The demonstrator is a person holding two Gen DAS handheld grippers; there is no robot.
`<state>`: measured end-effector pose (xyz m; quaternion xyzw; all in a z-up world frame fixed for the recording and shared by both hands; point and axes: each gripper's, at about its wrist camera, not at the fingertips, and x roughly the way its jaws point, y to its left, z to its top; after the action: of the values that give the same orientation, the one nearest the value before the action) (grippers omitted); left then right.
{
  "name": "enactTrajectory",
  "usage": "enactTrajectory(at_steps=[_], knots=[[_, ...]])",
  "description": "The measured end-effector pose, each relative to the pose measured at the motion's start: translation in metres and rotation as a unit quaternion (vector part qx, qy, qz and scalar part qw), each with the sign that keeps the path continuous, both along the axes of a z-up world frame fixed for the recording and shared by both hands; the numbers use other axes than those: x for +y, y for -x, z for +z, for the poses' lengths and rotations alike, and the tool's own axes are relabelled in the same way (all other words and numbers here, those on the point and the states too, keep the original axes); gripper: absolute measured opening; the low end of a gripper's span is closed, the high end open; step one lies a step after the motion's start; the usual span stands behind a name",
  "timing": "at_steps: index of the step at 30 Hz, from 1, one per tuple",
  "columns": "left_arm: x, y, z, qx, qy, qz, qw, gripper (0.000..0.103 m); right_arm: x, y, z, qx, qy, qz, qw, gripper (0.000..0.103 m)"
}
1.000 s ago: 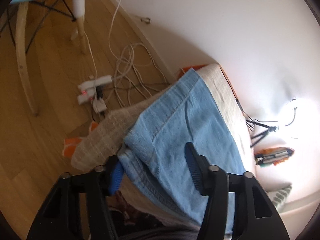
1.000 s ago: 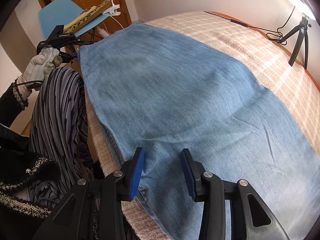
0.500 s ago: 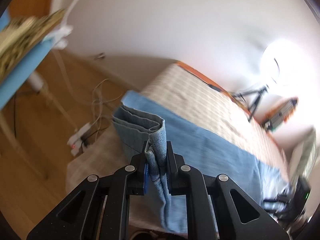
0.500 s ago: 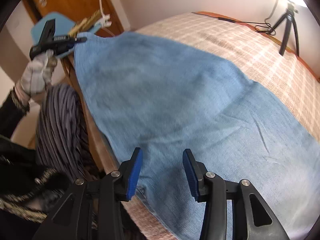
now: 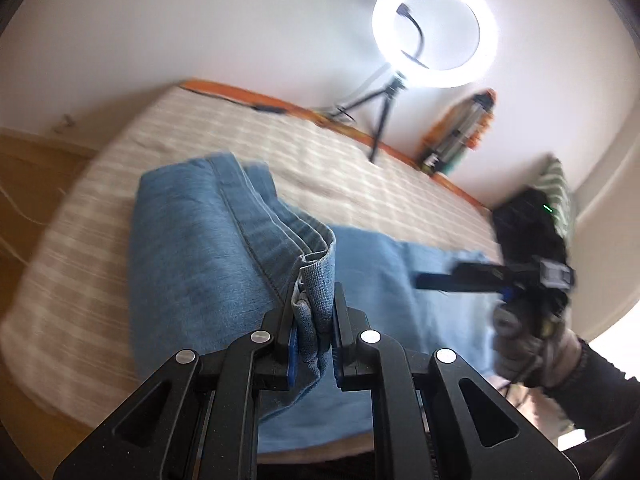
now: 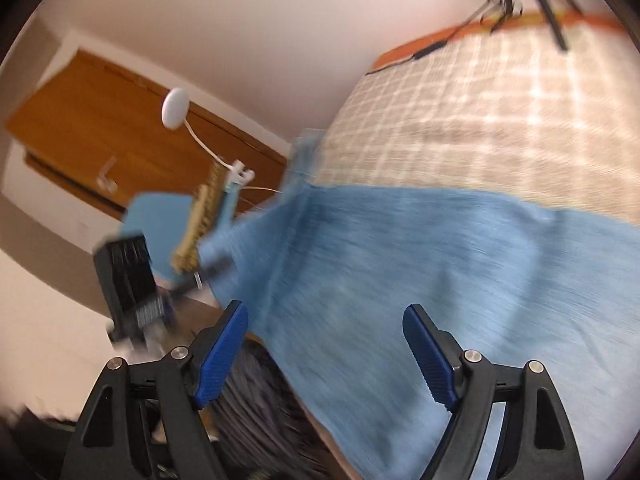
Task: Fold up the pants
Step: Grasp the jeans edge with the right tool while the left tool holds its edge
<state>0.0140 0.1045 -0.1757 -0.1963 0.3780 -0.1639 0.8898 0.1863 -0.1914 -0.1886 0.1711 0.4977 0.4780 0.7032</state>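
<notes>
Light blue denim pants (image 5: 192, 264) lie on a bed with a beige checked cover (image 5: 320, 160). My left gripper (image 5: 314, 320) is shut on a bunched hem of the pants and holds it lifted above the bed. My right gripper (image 6: 324, 344) is open and empty, just above the flat pants (image 6: 440, 272) near the bed's front edge. It also shows in the left wrist view (image 5: 424, 280), at the right over the pants. The left gripper (image 6: 192, 280) shows blurred in the right wrist view, at the left.
A lit ring light on a tripod (image 5: 436, 28) stands at the bed's far side. A striped pillow (image 5: 560, 196) lies at the right. A blue chair (image 6: 160, 224) and a wooden door (image 6: 100, 120) are beyond the bed's left end.
My left gripper has closed on the pants' hem and lifted it up and over toward the right. My right gripper has opened wider and tilted upward.
</notes>
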Motion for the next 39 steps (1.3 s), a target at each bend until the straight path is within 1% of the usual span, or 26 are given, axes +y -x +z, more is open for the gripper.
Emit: enactTrajectory(at_steps=[2, 5, 8, 10, 13, 16, 17, 18, 19, 20, 21, 22, 23, 24, 26, 29, 32, 39], knots=[[-0.016, -0.001, -0.005, 0.006, 0.007, -0.012, 0.9999, 0.011, 0.014, -0.011, -0.012, 0.029, -0.014, 0.006, 0.999, 0.083], [-0.026, -0.002, -0.006, 0.011, 0.030, -0.019, 0.9993, 0.011, 0.034, -0.027, -0.033, 0.071, -0.016, 0.010, 0.997, 0.083], [-0.037, 0.001, -0.002, 0.014, 0.029, -0.029, 0.9991, 0.011, 0.049, -0.042, -0.042, 0.093, -0.014, 0.004, 0.996, 0.083], [-0.043, 0.003, 0.000, 0.015, 0.030, -0.038, 0.9987, 0.011, 0.055, -0.048, -0.044, 0.102, -0.024, -0.002, 0.994, 0.083], [-0.054, 0.007, 0.005, 0.013, 0.031, -0.050, 0.9982, 0.011, 0.061, -0.062, -0.039, 0.093, -0.018, -0.014, 0.995, 0.082], [-0.064, 0.011, 0.009, 0.009, 0.026, -0.063, 0.9976, 0.011, 0.069, -0.075, -0.040, 0.088, -0.004, -0.021, 0.996, 0.073], [-0.066, 0.013, 0.009, 0.009, 0.021, -0.066, 0.9975, 0.011, 0.072, -0.079, -0.040, 0.088, 0.000, -0.024, 0.996, 0.067], [-0.068, 0.013, 0.009, 0.010, 0.017, -0.068, 0.9975, 0.011, 0.074, -0.082, -0.040, 0.087, 0.007, -0.027, 0.996, 0.057], [-0.069, 0.012, 0.009, 0.012, 0.014, -0.069, 0.9975, 0.011, 0.074, -0.087, -0.039, 0.085, 0.013, -0.029, 0.996, 0.052], [-0.071, 0.011, 0.008, 0.014, 0.012, -0.069, 0.9974, 0.011, 0.075, -0.088, -0.038, 0.077, 0.024, -0.032, 0.996, 0.040], [-0.073, 0.011, 0.007, 0.017, 0.011, -0.070, 0.9973, 0.011, 0.075, -0.088, -0.036, 0.066, 0.035, -0.033, 0.997, 0.033], [-0.075, 0.012, 0.007, 0.018, 0.009, -0.073, 0.9971, 0.011, 0.074, -0.087, -0.034, 0.056, 0.040, -0.033, 0.997, 0.030], [-0.078, 0.012, 0.008, 0.018, 0.006, -0.076, 0.9969, 0.011, 0.073, -0.084, -0.029, 0.039, 0.048, -0.035, 0.997, 0.020], [-0.081, 0.013, 0.008, 0.019, 0.003, -0.079, 0.9967, 0.011, 0.071, -0.084, -0.025, 0.026, 0.054, -0.036, 0.998, 0.013], [-0.087, 0.013, 0.009, 0.018, 0.001, -0.087, 0.9961, 0.011, 0.066, -0.078, -0.014, -0.011, 0.071, -0.042, 0.997, 0.008], [-0.103, 0.013, 0.015, 0.012, 0.002, -0.106, 0.9943, 0.011, 0.052, -0.071, 0.008, -0.049, 0.075, -0.055, 0.994, 0.005], [-0.123, 0.011, 0.023, 0.002, 0.003, -0.128, 0.9917, 0.011, 0.036, -0.063, 0.030, -0.093, 0.082, -0.061, 0.990, 0.004], [-0.172, 0.004, 0.043, -0.019, 0.012, -0.186, 0.9824, 0.011, -0.014, -0.045, 0.076, -0.172, 0.113, -0.084, 0.975, 0.003]])
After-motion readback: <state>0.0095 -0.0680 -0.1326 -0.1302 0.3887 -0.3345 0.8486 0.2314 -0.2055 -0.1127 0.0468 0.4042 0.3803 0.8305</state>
